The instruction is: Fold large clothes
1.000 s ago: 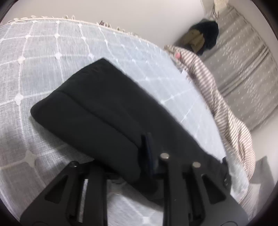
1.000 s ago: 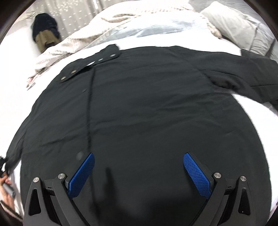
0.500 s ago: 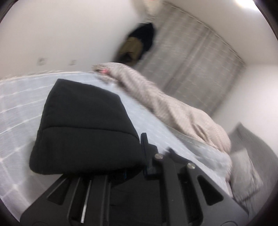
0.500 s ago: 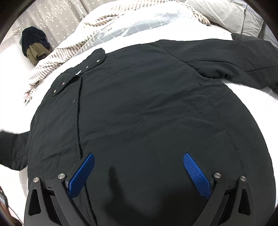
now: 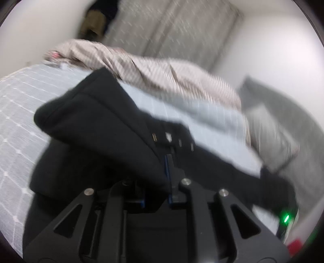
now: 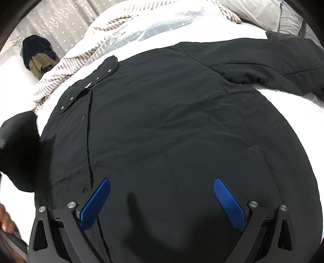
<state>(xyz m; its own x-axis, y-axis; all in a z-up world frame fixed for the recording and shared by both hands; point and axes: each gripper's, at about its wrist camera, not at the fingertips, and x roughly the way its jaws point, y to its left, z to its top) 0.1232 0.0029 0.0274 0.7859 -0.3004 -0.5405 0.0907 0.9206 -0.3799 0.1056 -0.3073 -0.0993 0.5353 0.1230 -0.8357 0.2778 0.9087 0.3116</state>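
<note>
No legible text, labels, brands, numbers or signs in either view; left wrist view motion-blurred, right wrist view sharp but bearing no lettering.

A bed [image 5: 18, 113] fills the room, spread with a pale grey cover [image 6: 162, 26] crossed by a white grid. A striped beige-and-white blanket [image 5: 162, 81] lies bunched along its far side, and grey pillows [image 6: 261, 14] sit at the head. Behind the bed hang grey curtains [image 5: 182, 30] flecked with small white marks. Beside them, dark and olive clothes [image 6: 38, 54] hang against a plain white wall [image 5: 40, 30]. The light is soft and even.
</note>
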